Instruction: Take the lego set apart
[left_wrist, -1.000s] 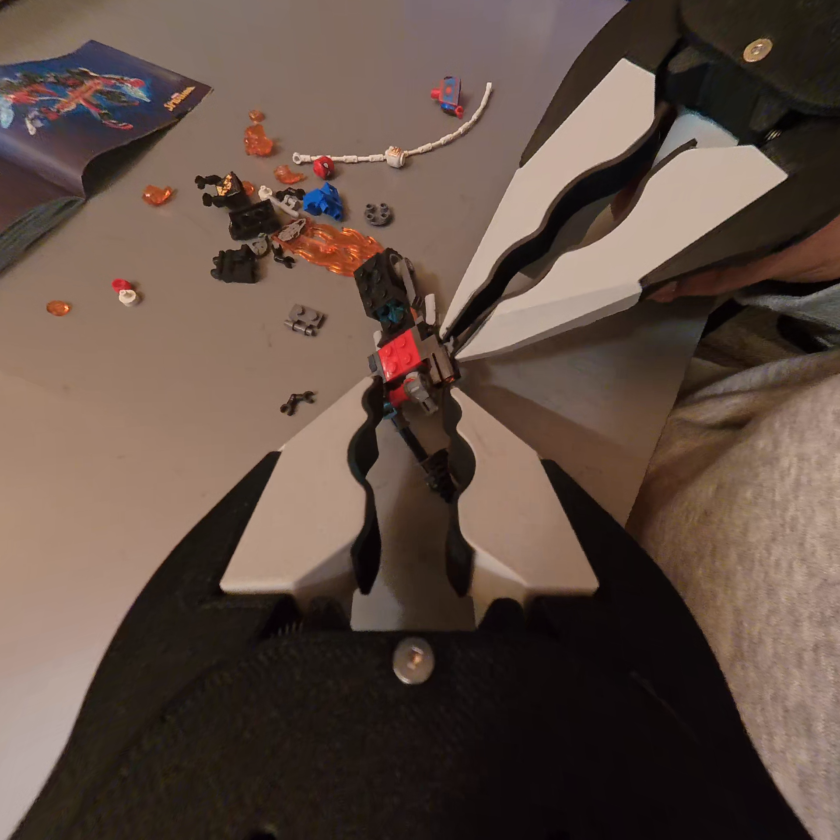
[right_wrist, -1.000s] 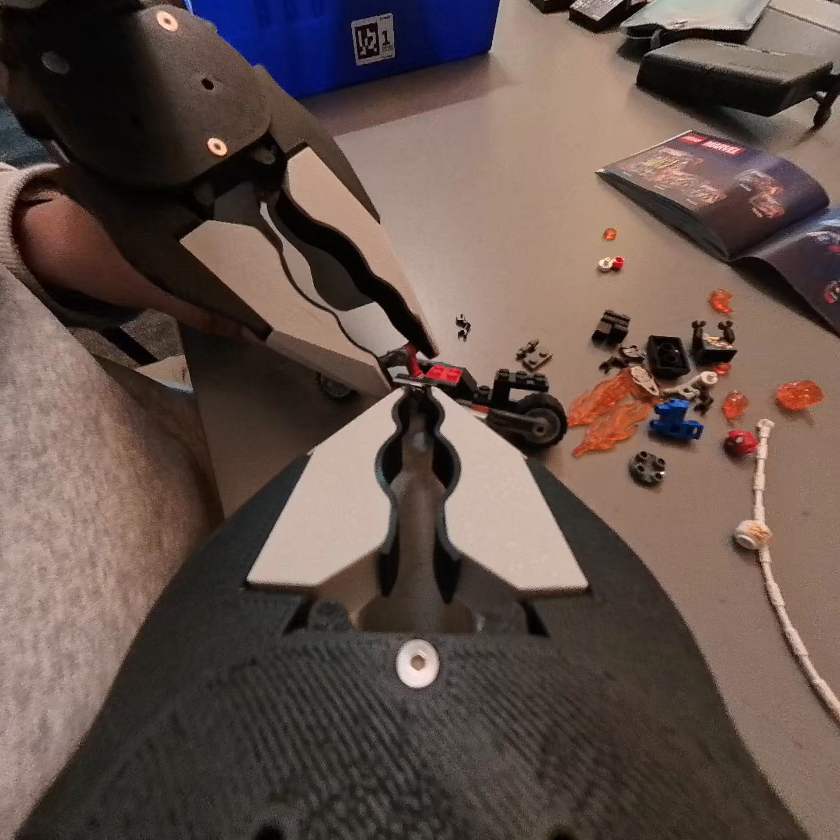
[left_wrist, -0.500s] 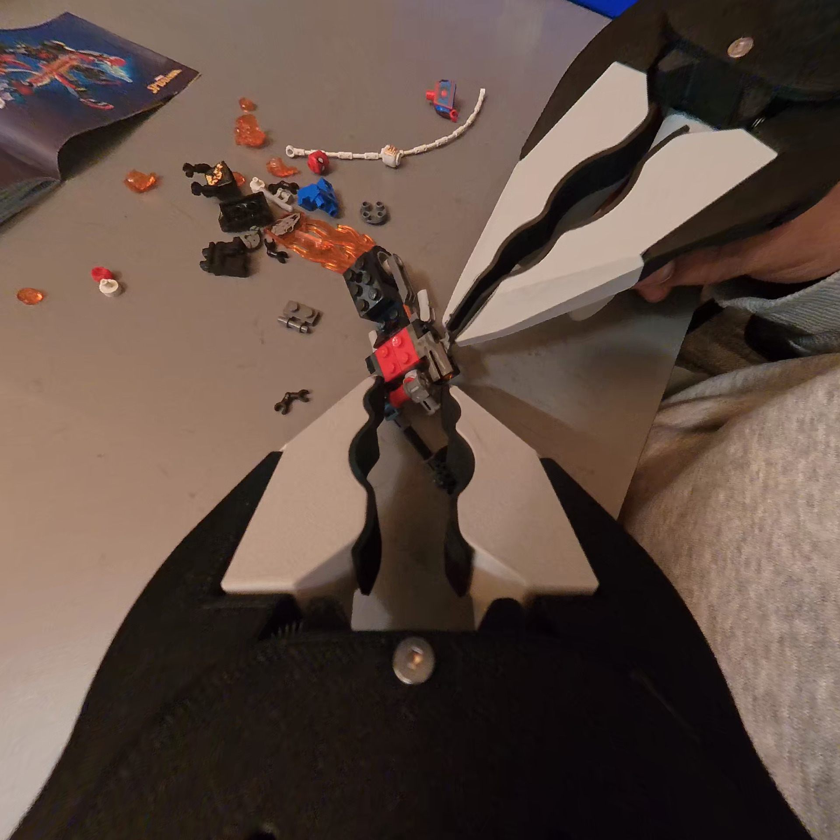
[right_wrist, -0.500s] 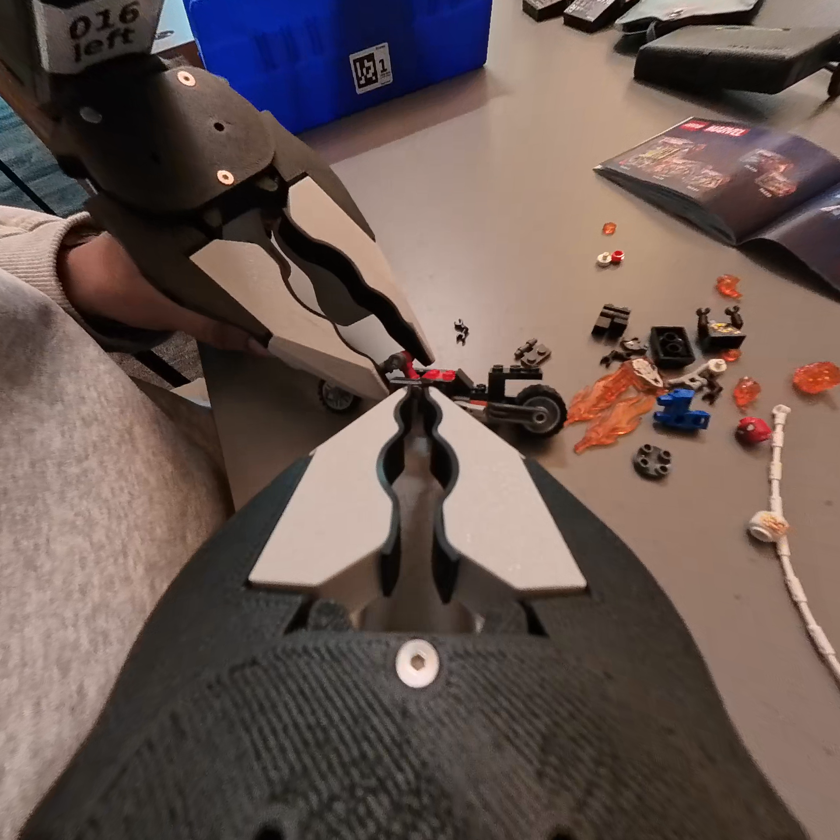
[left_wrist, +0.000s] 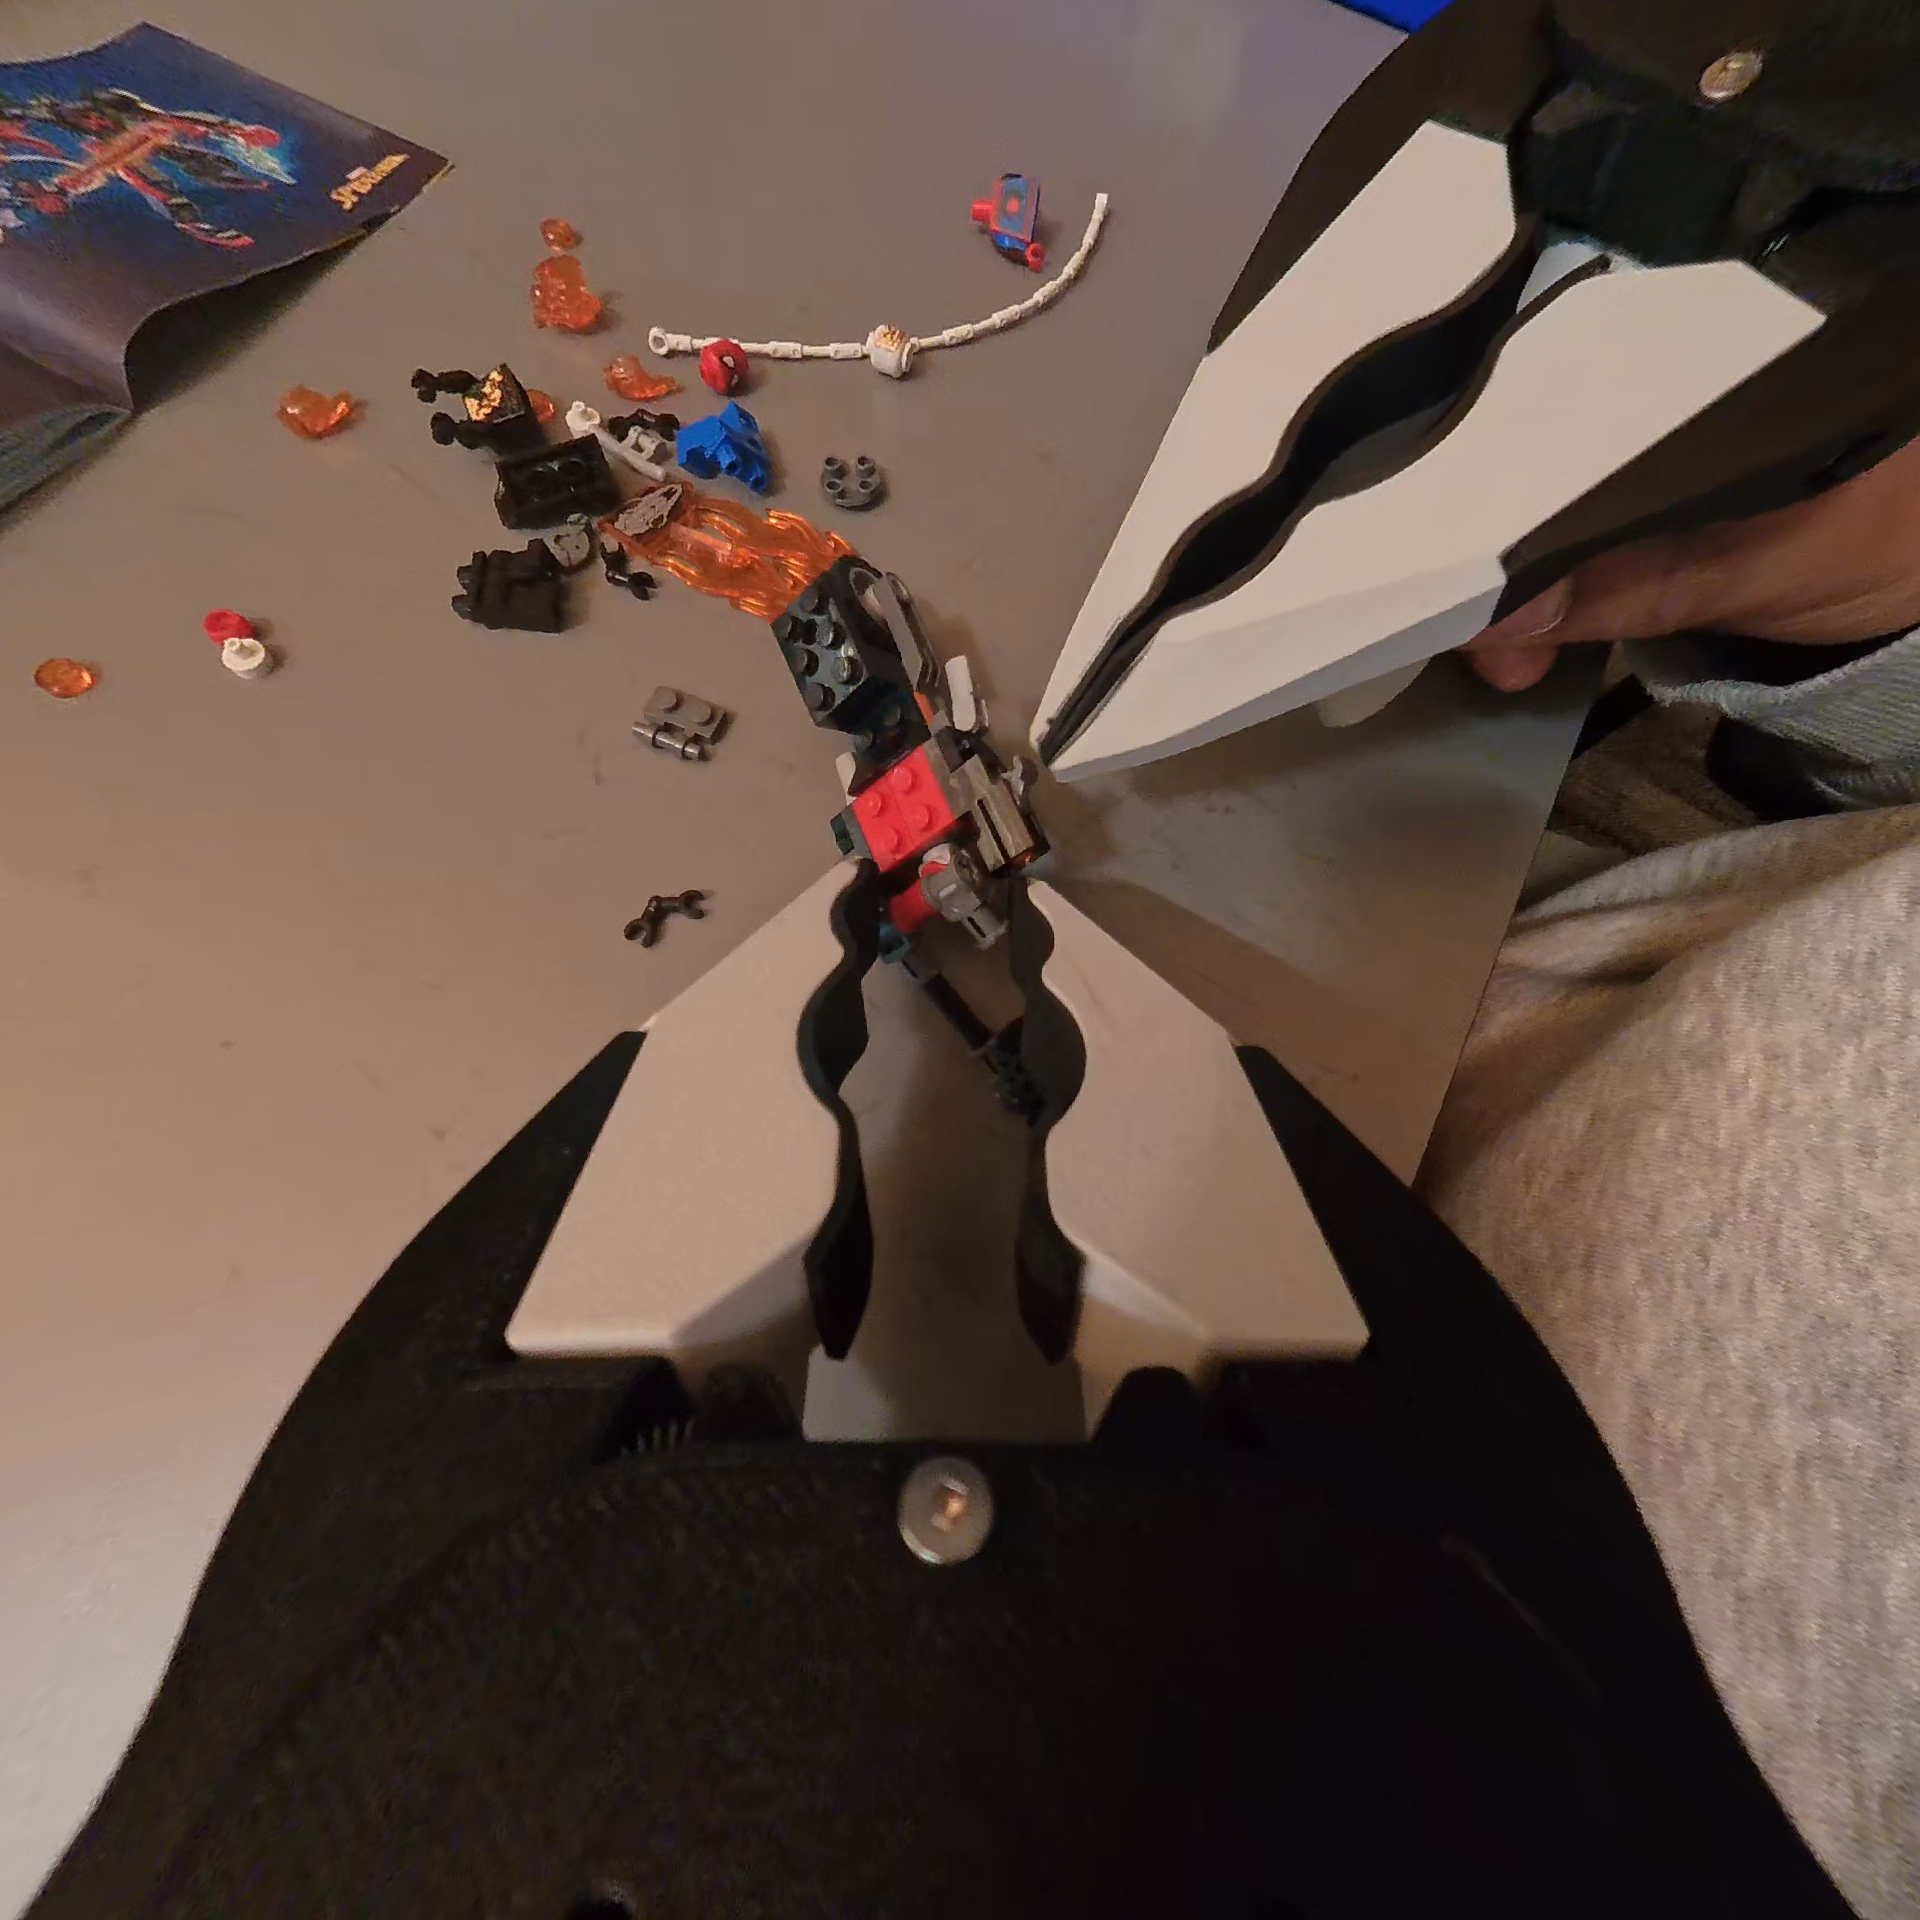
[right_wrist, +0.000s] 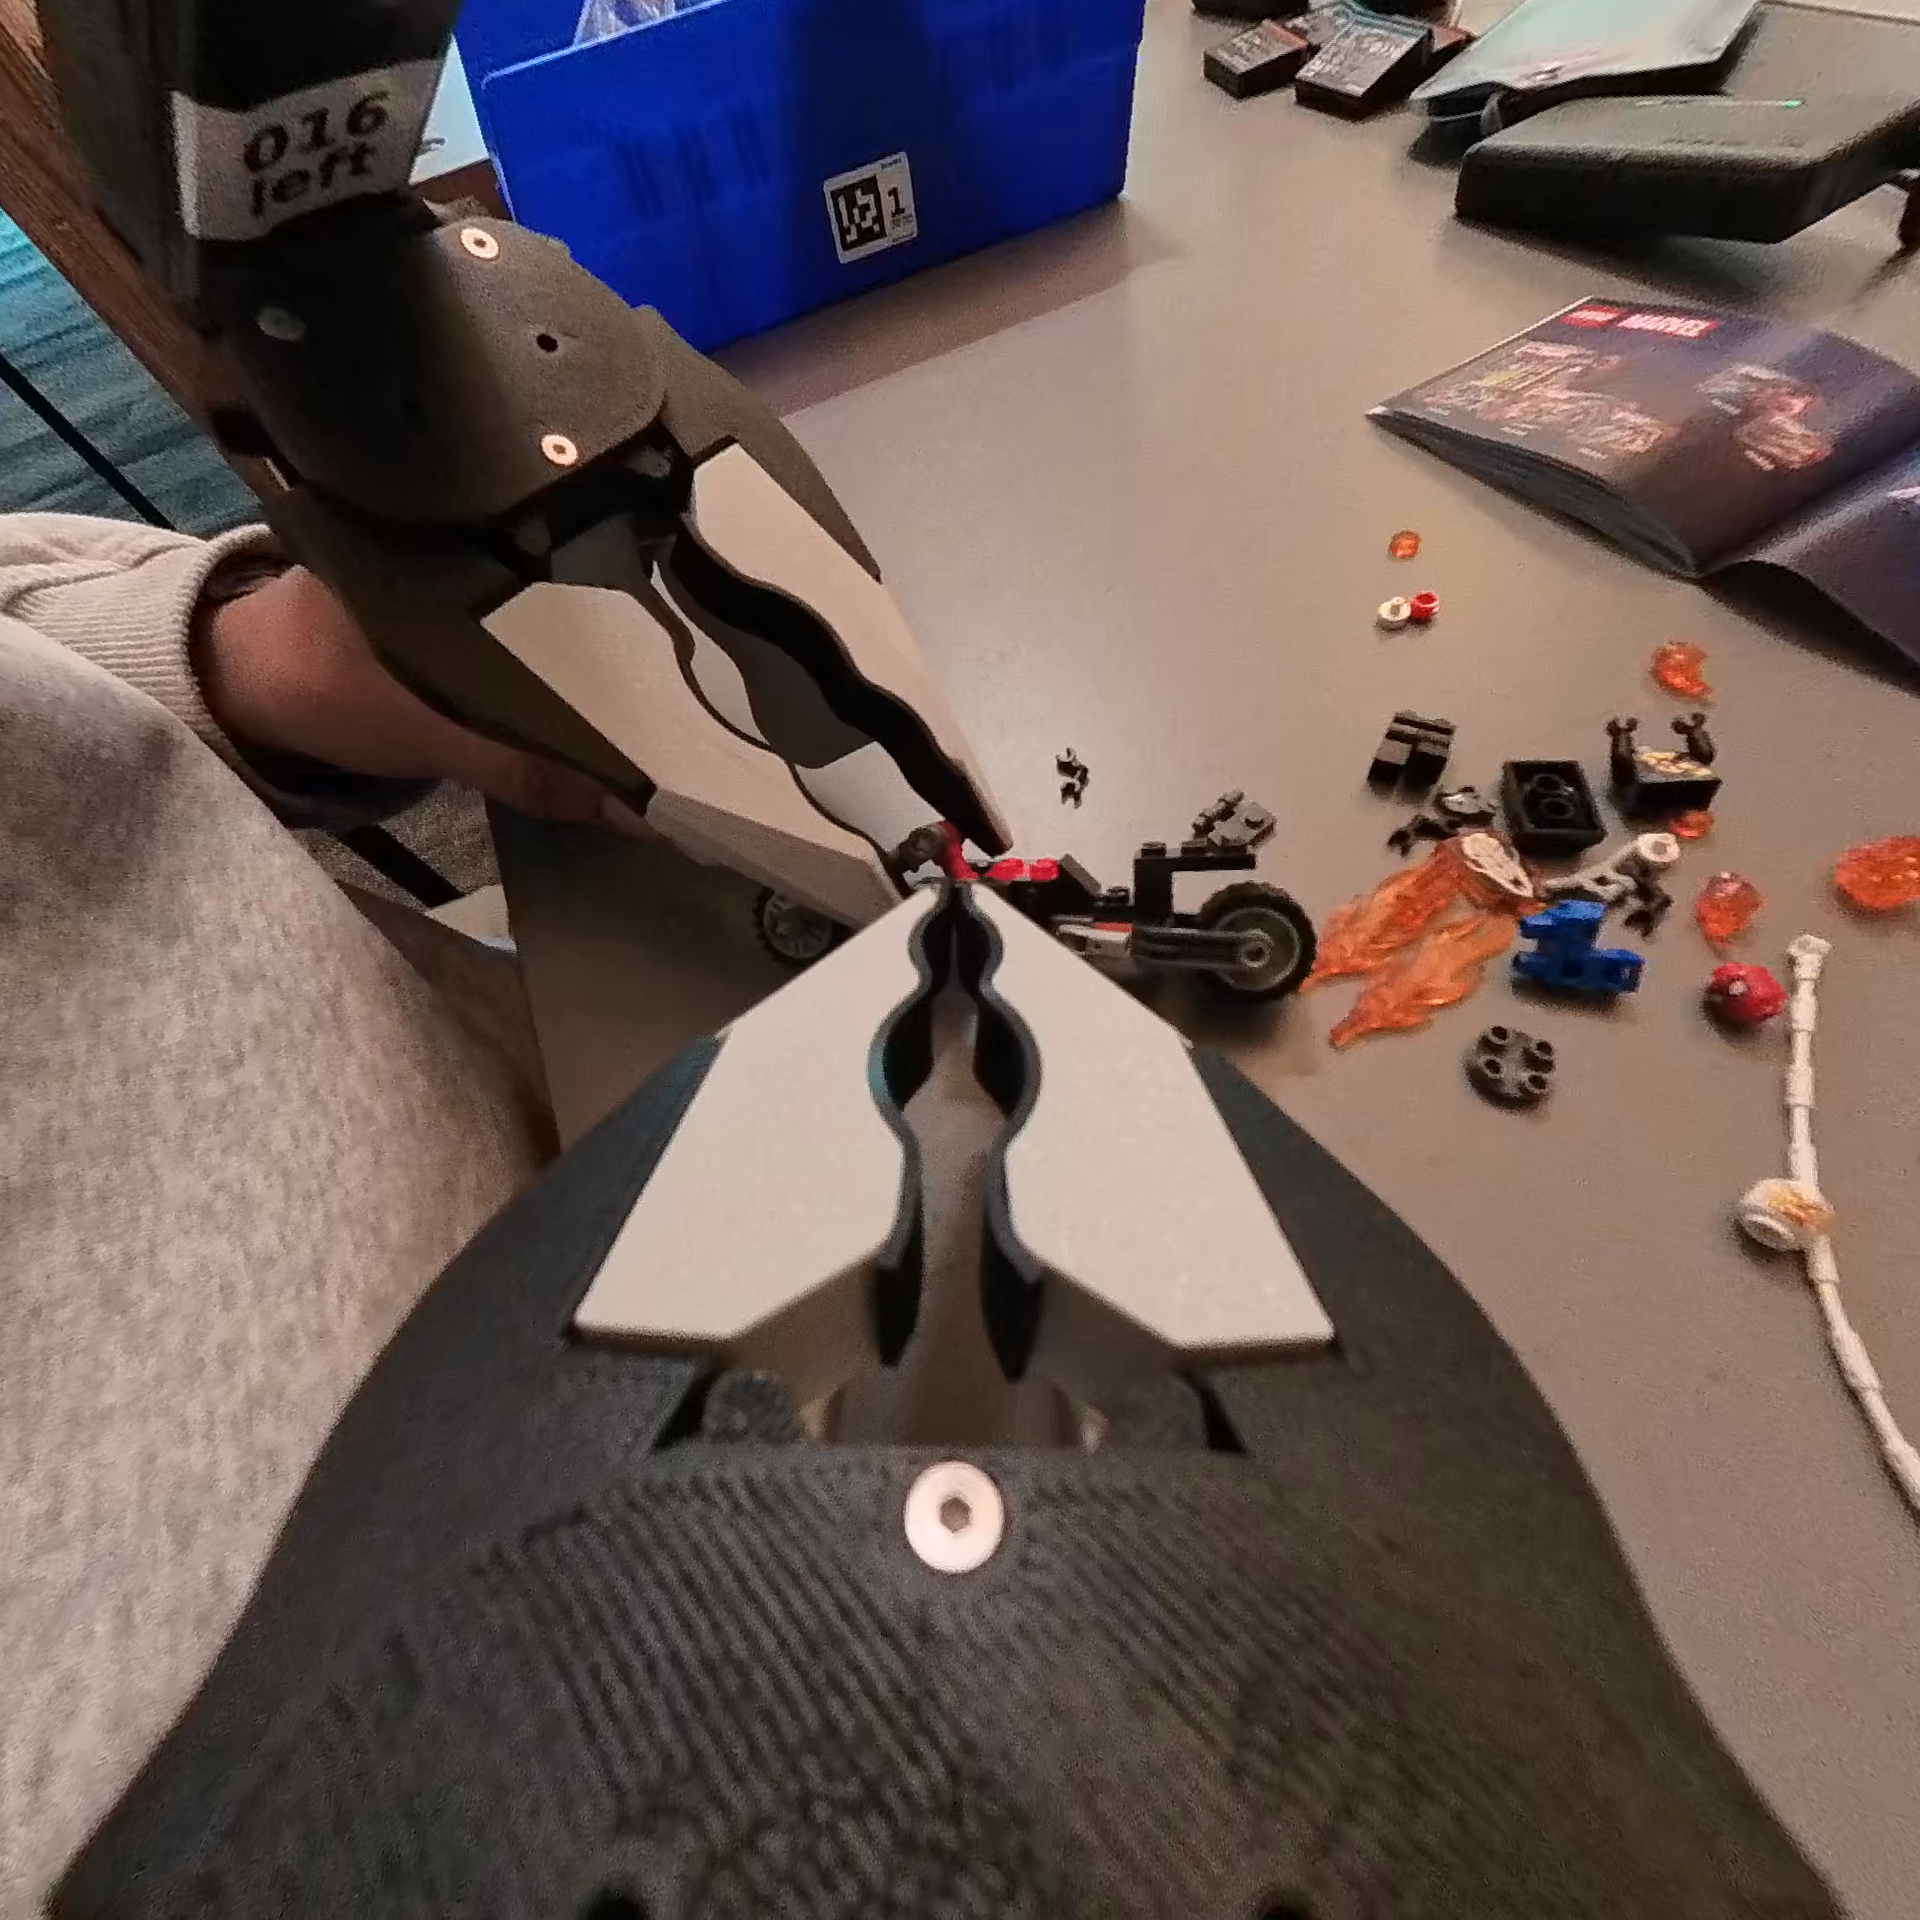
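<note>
**Bike half stripped, core still in one piece**

On a grey matte tabletop, near its front edge, stood the small black-and-red brick motorcycle, both wheels on, red plate and handlebar in place. Clamped at its front end between the fingers of the left gripper, which were closed partway on it. Nipped at the side by the tips of the right gripper, pressed almost together on some small part too tiny to name. Beyond, already pulled off and scattered: transparent orange flame pieces, a blue minifigure leg piece, a black two-stud brick, a white bead chain. Farther off, an open dark instruction booklet and a blue plastic bin. Roughly halfway by the look of it; frame, wheels and fork left to separate.
</note>
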